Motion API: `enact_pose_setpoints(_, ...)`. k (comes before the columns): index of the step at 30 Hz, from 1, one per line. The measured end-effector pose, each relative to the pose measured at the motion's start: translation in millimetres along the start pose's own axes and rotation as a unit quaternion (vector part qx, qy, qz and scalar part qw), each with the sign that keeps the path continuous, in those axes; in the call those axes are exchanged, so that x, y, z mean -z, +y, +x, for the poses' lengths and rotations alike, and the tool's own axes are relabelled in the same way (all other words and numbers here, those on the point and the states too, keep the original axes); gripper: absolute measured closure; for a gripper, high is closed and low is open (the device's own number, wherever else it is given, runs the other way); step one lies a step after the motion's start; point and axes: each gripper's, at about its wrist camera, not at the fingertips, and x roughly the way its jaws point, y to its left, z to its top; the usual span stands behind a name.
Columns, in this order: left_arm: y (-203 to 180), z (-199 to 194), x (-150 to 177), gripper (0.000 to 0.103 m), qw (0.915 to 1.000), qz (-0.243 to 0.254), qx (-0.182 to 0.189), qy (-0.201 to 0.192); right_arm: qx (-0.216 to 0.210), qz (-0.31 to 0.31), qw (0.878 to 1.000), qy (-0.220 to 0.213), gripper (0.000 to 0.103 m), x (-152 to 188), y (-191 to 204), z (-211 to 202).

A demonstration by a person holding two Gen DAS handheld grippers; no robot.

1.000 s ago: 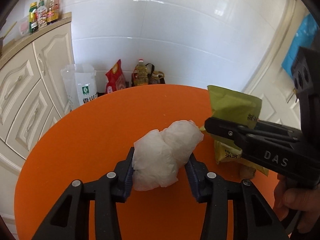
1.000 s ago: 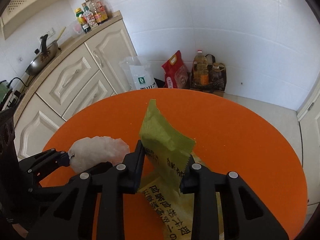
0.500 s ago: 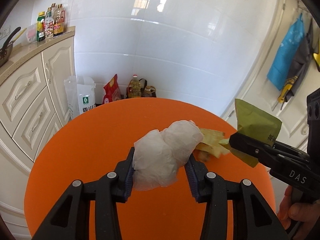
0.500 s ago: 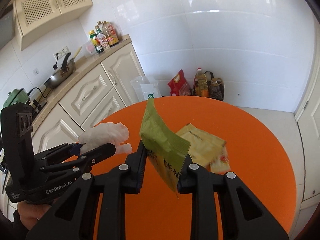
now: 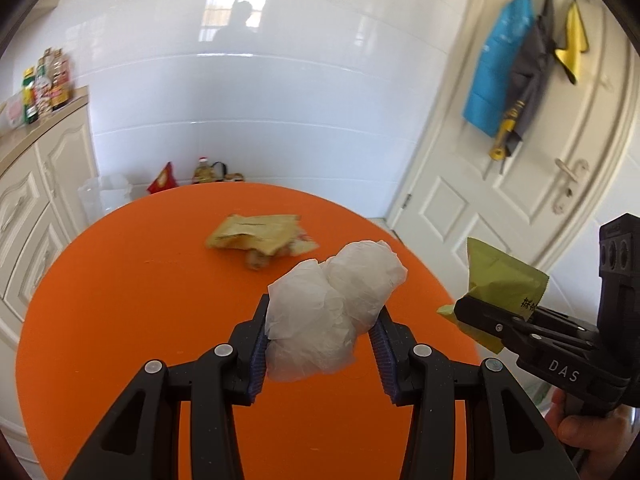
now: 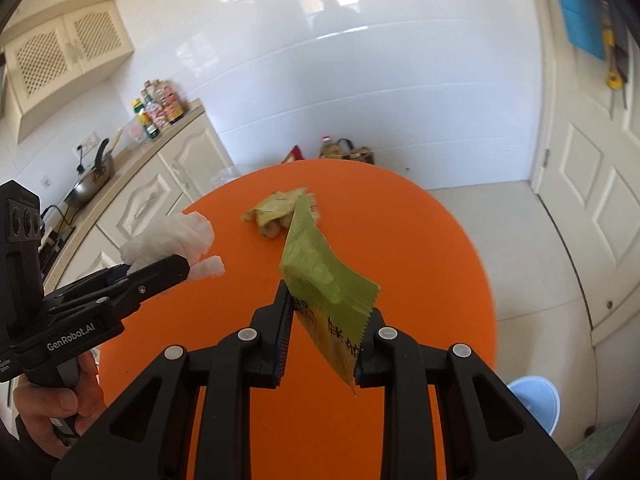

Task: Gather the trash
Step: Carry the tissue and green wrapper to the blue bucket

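- Between the fingers of the left gripper a crumpled white plastic wad was clamped, the jaws being part-way closed and both blue pads pressed into its sides; most of the wad bulged out ahead of and above the fingertips, clear of the surface.
- Below and ahead of those fingers the round orange table was seen, and on it, well beyond the fingertips, a flattened yellow wrapper was left lying with some crumpled scraps at its near right edge.
- To the right of the left gripper's fingers the right gripper was seen from the side, with a hand wrapped around its handle.
- Between the fingers of the right gripper a green snack packet was pinched by its lower part, the jaws being narrowly set and closed on it; the packet stood tilted up and forward from the fingertips, its serrated edge towards the right finger.
- Ahead of those fingertips the same yellow wrapper was visible on the table, apart from the packet.
- To the right of the right gripper's fingers, past the table's edge and low on the floor, part of a pale blue bin was seen.
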Motion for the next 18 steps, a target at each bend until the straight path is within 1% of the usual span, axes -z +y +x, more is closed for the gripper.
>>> enact_pose_setpoints(2,-21.6,-6.1,2.5,0.062,0.9998,0.014,0.012,0.000,0.011,0.011,1.000,-0.009,0.079,5.6,-16.8,-17.5)
enact_pose_setpoints(3,-40.1,-14.9,14.5,0.062,0.9997,0.019,0.018,0.000,0.016,0.016,1.000,-0.013,0.079,7.1,-24.8,-24.7)
enact_pose_setpoints(4,-50.4,-17.5,21.0,0.062,0.9993,0.027,0.024,0.001,0.023,0.023,0.999,-0.019,0.079,9.9,-34.2,-34.0)
enact_pose_setpoints(8,-77.4,-17.4,26.8,0.062,0.9971,0.054,0.054,0.004,0.053,0.050,0.997,-0.039,0.079,21.1,-72.5,-69.5)
enact_pose_setpoints(9,-90.9,-21.0,35.8,0.062,0.9963,0.060,0.062,0.006,0.062,0.056,0.996,-0.042,0.079,24.4,-82.3,-78.2)
enact_pose_setpoints(11,-113.5,-15.1,40.3,0.062,0.9940,0.075,0.079,0.011,0.080,0.073,0.993,-0.050,0.079,30.7,-101.8,-94.3)
enact_pose_setpoints(14,-137.4,4.8,39.7,0.062,0.9902,0.096,0.099,0.024,0.109,0.102,0.987,-0.060,0.079,40.6,-135.7,-117.9)
enact_pose_setpoints(18,-172.5,34.8,30.1,0.062,0.9839,0.116,0.128,0.043,0.149,0.135,0.977,-0.066,0.079,55.7,-177.9,-143.6)
